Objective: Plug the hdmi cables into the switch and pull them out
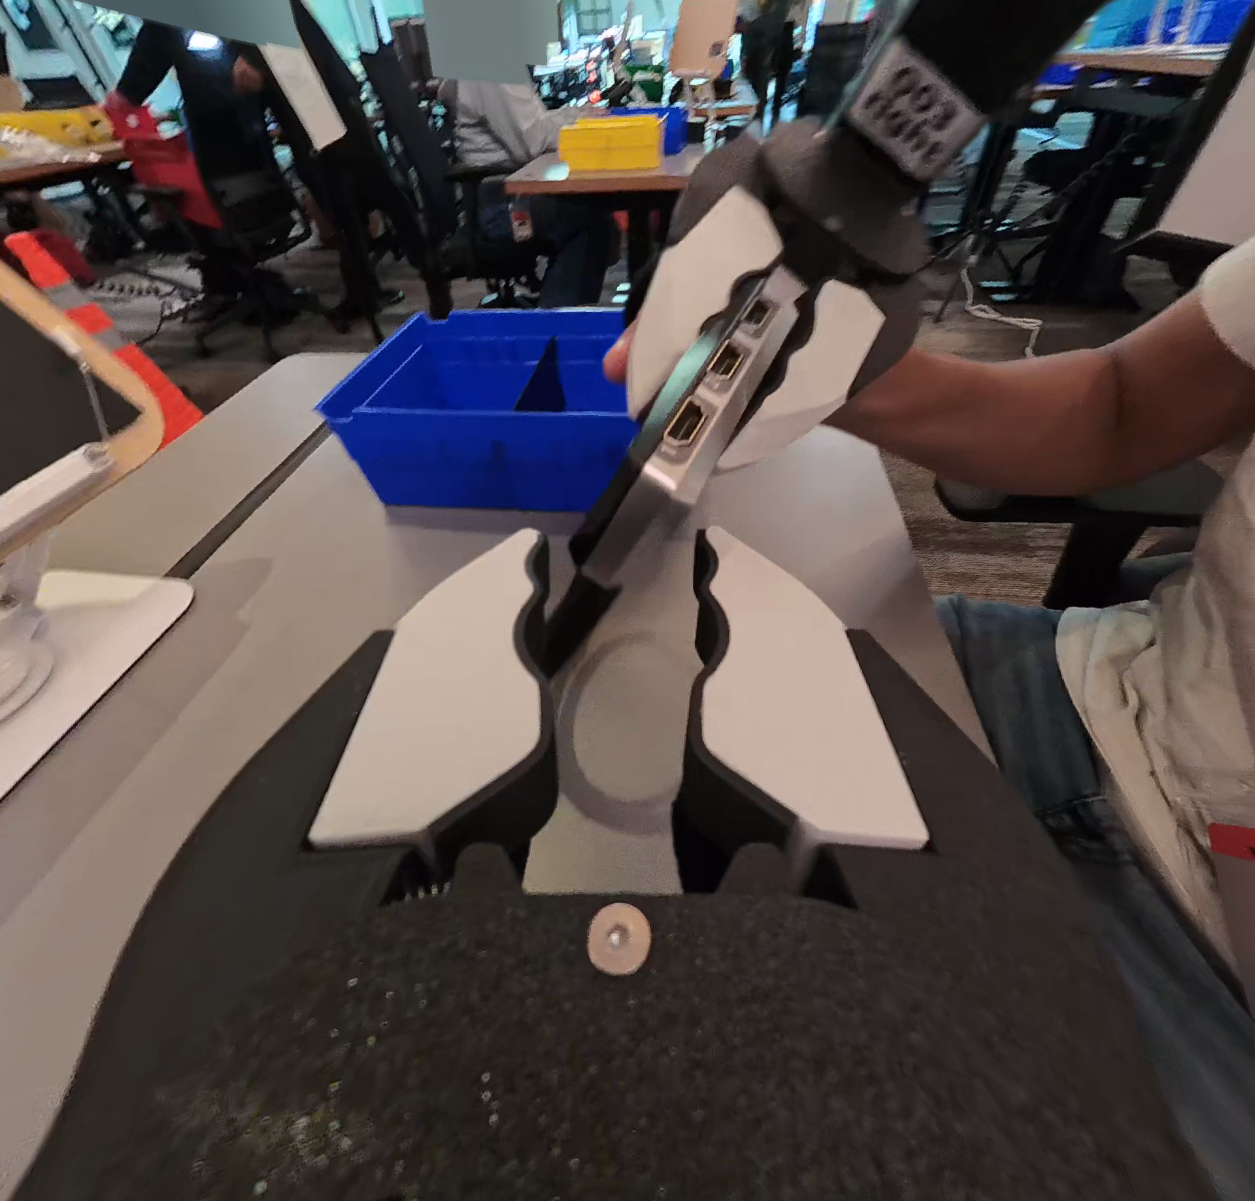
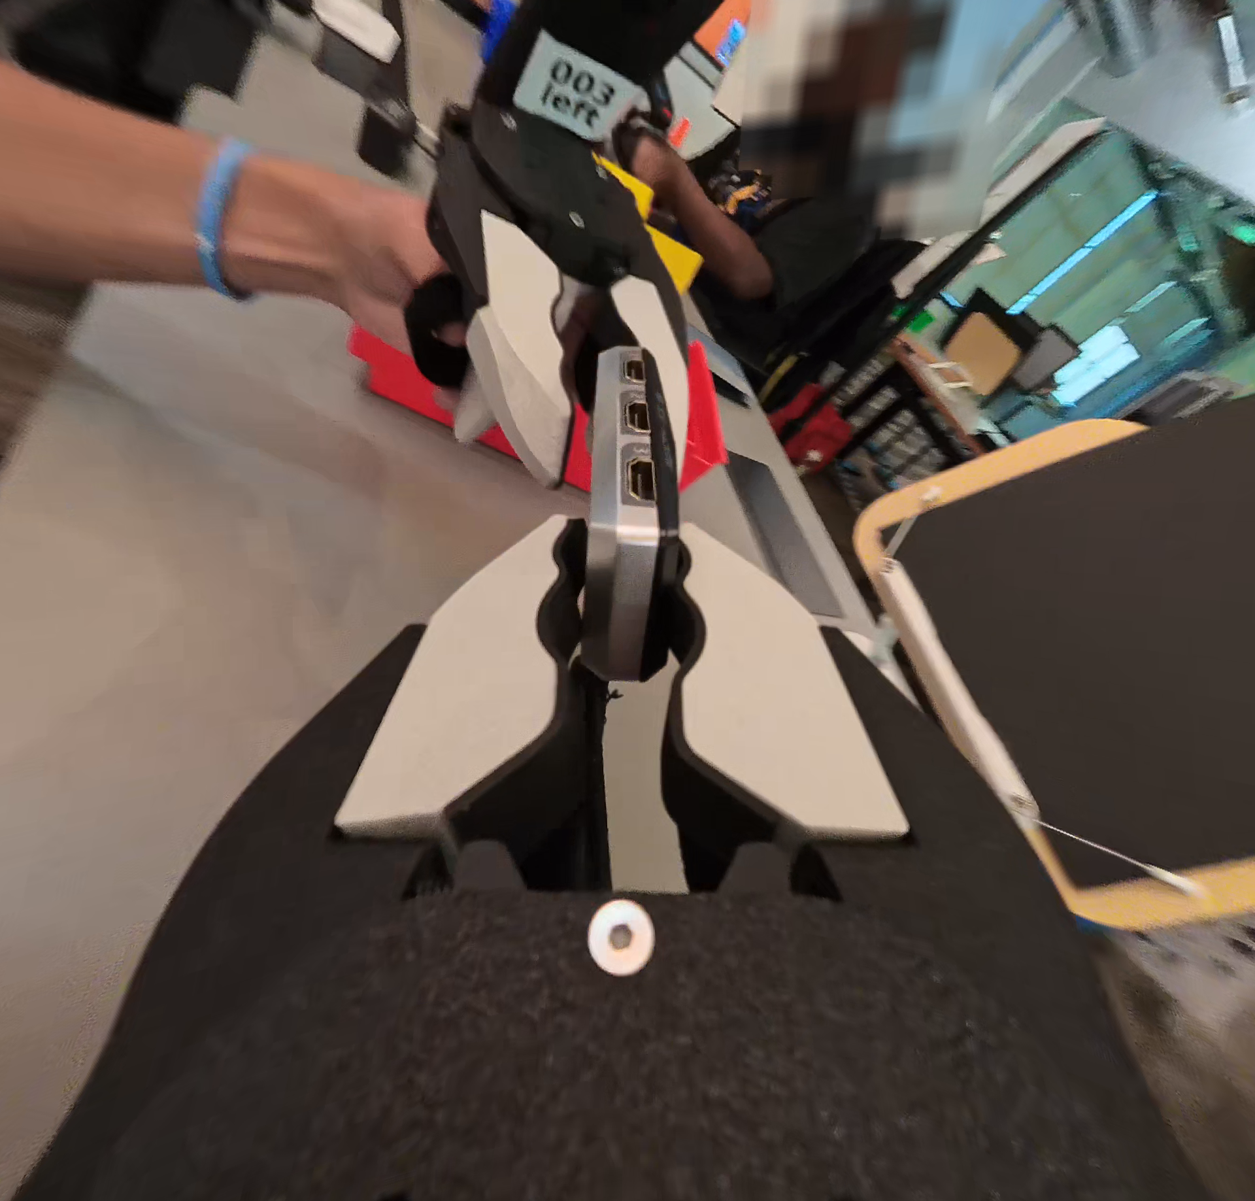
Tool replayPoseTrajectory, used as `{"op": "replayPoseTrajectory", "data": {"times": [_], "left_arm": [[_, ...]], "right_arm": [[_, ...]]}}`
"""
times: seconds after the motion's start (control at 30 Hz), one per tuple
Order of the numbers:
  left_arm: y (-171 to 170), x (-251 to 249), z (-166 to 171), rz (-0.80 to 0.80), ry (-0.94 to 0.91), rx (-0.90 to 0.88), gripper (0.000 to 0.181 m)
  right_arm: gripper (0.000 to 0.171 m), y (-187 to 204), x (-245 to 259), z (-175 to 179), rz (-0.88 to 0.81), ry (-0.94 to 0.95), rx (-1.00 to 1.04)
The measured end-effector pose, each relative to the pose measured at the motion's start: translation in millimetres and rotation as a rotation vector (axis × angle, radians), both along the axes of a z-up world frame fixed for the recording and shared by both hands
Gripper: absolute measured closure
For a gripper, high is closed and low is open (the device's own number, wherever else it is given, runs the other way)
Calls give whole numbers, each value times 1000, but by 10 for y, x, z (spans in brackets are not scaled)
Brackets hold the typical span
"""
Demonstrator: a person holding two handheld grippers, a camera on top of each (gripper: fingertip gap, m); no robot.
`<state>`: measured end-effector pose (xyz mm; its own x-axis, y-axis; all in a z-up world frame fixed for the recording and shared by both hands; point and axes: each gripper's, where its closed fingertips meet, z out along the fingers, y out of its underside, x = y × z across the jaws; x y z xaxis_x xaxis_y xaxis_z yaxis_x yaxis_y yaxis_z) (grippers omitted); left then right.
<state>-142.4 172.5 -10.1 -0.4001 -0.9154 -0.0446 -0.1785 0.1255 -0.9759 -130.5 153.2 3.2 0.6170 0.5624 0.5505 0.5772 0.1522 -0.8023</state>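
A flat silver HDMI switch (image 1: 686,472) with three ports along one side is held in the air, tilted, between both grippers. My right gripper (image 2: 625,537) is shut on one end of the switch (image 2: 621,557); it also shows in the left wrist view (image 1: 693,435). My left gripper (image 1: 621,557) is open, and the switch's other end sits between its fingers, against the left one, with a gap on the right. In the right wrist view the left gripper (image 2: 611,441) straddles the far end. All three ports are empty. I see no cable plug.
A blue divided bin (image 1: 475,448) stands on the grey table (image 1: 271,557) just beyond the switch. A white stand base (image 1: 102,618) is at the left. A red bin (image 2: 394,367) and a black wood-rimmed panel (image 2: 1086,625) flank the grippers. People sit at desks behind.
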Motion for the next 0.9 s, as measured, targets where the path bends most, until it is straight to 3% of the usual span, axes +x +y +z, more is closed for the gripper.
{"op": "replayPoseTrajectory", "data": {"times": [0.13, 0.23, 0.33, 0.43, 0.5, 0.57, 0.7, 0.8, 0.9], "left_arm": [[243, -117, -33, 156, 78, -23, 133], [378, -479, -25, 307, 153, -65, 130], [672, -1146, -90, 613, 160, -45, 130], [1001, -1990, -396, 975, 226, -48, 127], [1067, -2343, -657, 1108, 268, -68, 126], [1048, -2427, -928, 1144, 321, -112, 130], [993, -2241, -1366, 1138, 435, -137, 160], [1046, -2135, -1377, 1204, 426, -79, 178], [1047, -1930, -1379, 1200, 414, -98, 176]], "right_arm": [[149, 63, 150, -27, -90, -138, 55], [149, 138, 195, -123, -104, -219, 51], [149, 213, 225, -216, -108, -271, 47], [149, 276, 275, -310, -122, -248, 17], [149, 298, 268, -351, -116, -229, -3], [149, 305, 233, -372, -107, -225, -11], [149, 319, 186, -398, -104, -271, -8], [149, 327, 192, -351, -118, -288, 0], [149, 315, 203, -296, -118, -263, 0]]}}
